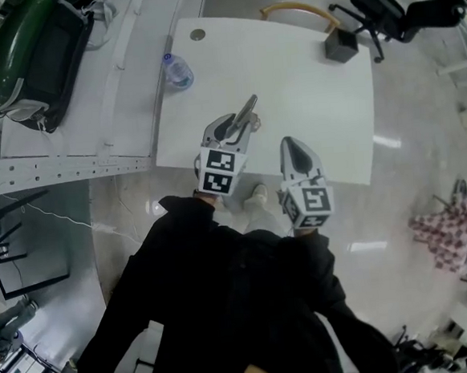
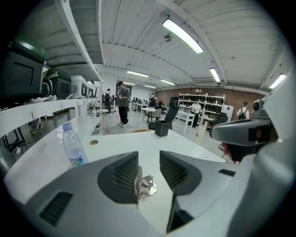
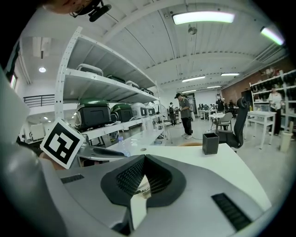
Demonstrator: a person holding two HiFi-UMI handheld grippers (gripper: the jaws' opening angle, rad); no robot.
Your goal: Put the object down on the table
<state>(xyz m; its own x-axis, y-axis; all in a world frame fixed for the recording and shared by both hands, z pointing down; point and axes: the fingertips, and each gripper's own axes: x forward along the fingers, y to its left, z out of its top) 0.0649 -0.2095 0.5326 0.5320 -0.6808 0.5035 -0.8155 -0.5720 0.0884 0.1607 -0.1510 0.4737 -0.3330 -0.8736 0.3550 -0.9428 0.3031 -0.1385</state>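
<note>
while the left gripper (image 2: pixel 149 156) has its jaws spread, a small shiny metal piece (image 2: pixel 147 184) sits between them. it leans on one ribbed black pad and stands clear of the other. whether it rests on the white worktop (image 2: pixel 138 143) cannot be told. only the left gripper view shows this piece; from the head view the left gripper (image 1: pixel 250 114) merely hangs over the worktop's near edge. the right gripper (image 3: pixel 144 159) has its ribbed jaws pressed together at the tips, and the head view places it (image 1: pixel 291 146) just beside the left. a clear plastic water bottle (image 2: pixel 74 147) stands to the left, and a black square box (image 1: pixel 341 44) stands on the far corner.
</note>
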